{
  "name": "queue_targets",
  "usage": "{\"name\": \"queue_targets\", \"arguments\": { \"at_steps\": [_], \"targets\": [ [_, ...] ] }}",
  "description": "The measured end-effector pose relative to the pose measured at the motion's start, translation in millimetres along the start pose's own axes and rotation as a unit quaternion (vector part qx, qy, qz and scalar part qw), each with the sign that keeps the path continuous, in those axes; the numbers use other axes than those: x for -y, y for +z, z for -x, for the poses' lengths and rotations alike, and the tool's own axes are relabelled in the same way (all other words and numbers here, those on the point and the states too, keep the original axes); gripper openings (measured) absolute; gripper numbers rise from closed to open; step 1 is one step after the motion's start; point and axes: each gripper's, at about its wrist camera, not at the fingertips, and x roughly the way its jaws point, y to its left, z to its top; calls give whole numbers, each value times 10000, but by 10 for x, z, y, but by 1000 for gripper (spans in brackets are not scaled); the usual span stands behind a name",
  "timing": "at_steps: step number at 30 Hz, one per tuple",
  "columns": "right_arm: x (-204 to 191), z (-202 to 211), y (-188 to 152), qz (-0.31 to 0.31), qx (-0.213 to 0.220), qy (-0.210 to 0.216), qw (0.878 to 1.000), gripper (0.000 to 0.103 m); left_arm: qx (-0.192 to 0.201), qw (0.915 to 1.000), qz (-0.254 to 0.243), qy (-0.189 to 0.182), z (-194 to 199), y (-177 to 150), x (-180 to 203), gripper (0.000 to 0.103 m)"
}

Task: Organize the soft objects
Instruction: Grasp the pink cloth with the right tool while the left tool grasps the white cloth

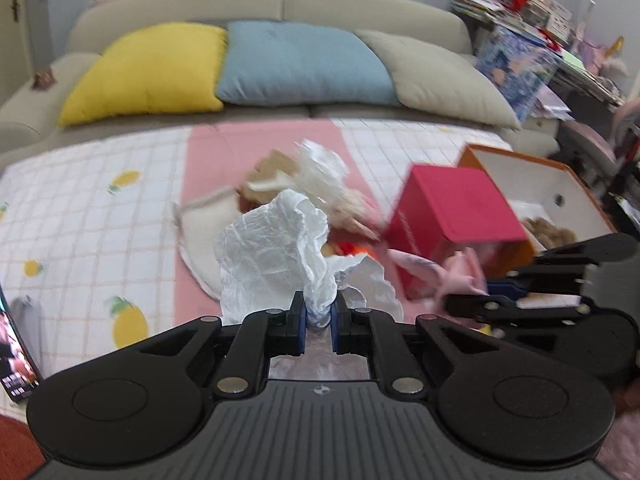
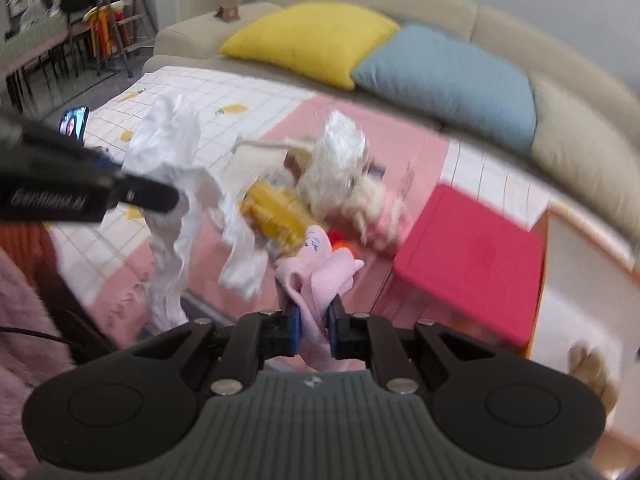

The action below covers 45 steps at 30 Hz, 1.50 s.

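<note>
Left wrist view: the left gripper (image 1: 318,316) has its jaws clamped on a crumpled white plastic bag (image 1: 272,252), lifted above the pink-and-white checked blanket (image 1: 100,208). Right wrist view: the right gripper (image 2: 313,320) pinches a soft pink cloth (image 2: 316,276), held just beside the red rectangular box (image 2: 472,256). A blurred pile of soft things (image 2: 340,184) lies on the blanket beyond both grippers.
</note>
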Motion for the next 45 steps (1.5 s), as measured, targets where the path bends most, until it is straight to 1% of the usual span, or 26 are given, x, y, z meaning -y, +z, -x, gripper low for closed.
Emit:
{"name": "queue_targets", "arguments": {
  "at_steps": [2, 4, 6, 7, 9, 11, 13, 14, 15, 16, 17, 18, 19, 21, 22, 24, 26, 28, 30, 34, 35, 37, 39, 42, 44, 45],
  "targets": [
    [40, -17, -26, -241, -148, 142, 9995, 11, -249, 9995, -168, -10, -65, -24, 65, 12],
    [39, -56, -82, -322, -267, 208, 9989, 11, -486, 9985, -250, -14, -188, -89, 108, 12],
    [33, -132, -115, -363, -439, 276, 9980, 11, -728, 9968, -233, -211, -373, -132, 108, 12],
    [28, -190, -131, -406, -558, 295, 9972, 11, -777, 9964, -284, -197, -465, -158, 116, 12],
    [33, -296, -166, -468, -759, 288, 9956, 11, -872, 9943, -608, -89, -636, -199, 171, 13],
    [42, -393, -196, -509, -933, 234, 9941, 11, -774, 9945, -690, -158, -767, -229, 183, 14],
    [66, -442, -241, -562, -1016, 278, 9928, 11, -848, 9939, -671, -210, -899, -248, 173, 22],
    [75, -467, -258, -597, -1051, 304, 9922, 11, -861, 9939, -641, -241, -942, -259, 168, 23],
    [83, -501, -266, -604, -1070, 321, 9919, 11, -829, 9944, -598, -279, -971, -268, 168, 29],
    [89, -512, -287, -612, -1082, 326, 9917, 11, -797, 9947, -562, -326, -984, -274, 169, 40],
    [93, -527, -297, -625, -1095, 318, 9915, 11, -760, 9951, -513, -382, -985, -279, 164, 47],
    [99, -534, -305, -636, -1100, 313, 9914, 11, -718, 9957, -429, -401, -978, -272, 160, 64],
    [101, -538, -312, -651, -1112, 313, 9912, 11, -684, 9963, -358, -378, -974, -266, 156, 70],
    [123, -569, -321, -707, -1140, 310, 9905, 11, -656, 9968, -350, -309, -984, -261, 171, 71],
    [138, -581, -330, -743, -1160, 309, 9900, 11, -628, 9966, -459, -261, -994, -264, 196, 71],
    [163, -608, -345, -805, -1199, 302, 9890, 11, -626, 9946, -824, -22, -1058, -290, 258, 72],
    [185, -614, -355, -872, -1207, 313, 9884, 11, -472, 9888, -1406, 169, -1098, -343, 344, 72],
    [207, -621, -364, -937, -1219, 310, 9876, 12, -338, 9767, -2108, 218, -1122, -415, 442, 76],
    [236, -635, -376, -1025, -1232, 307, 9866, 12, -331, 9642, -2626, 156, -1167, -478, 498, 80],
    [308, -652, -403, -1241, -1213, 307, 9843, 14, -408, 9483, -3145, 137, -1300, -534, 548, 83],
    [325, -655, -407, -1285, -1209, 292, 9839, 15, -412, 9458, -3219, 139, -1319, -539, 559, 85],
    [348, -650, -411, -1345, -1171, 266, 9836, 15, -425, 9435, -3284, 128, -1371, -534, 563, 90],
    [370, -643, -417, -1395, -1129, 239, 9835, 15, -492, 9470, -3173, 53, -1426, -490, 538, 95],
    [385, -647, -414, -1436, -1052, 162, 9839, 15, -741, 9607, -2675, -42, -1508, -396, 451, 102],
    [391, -655, -417, -1472, -1030, 171, 9836, 20, -922, 9696, -2262, -150, -1557, -346, 369, 103],
    [393, -661, -420, -1482, -1025, 167, 9835, 21, -1001, 9732, -2066, -145, -1573, -333, 328, 103]
  ]
}}
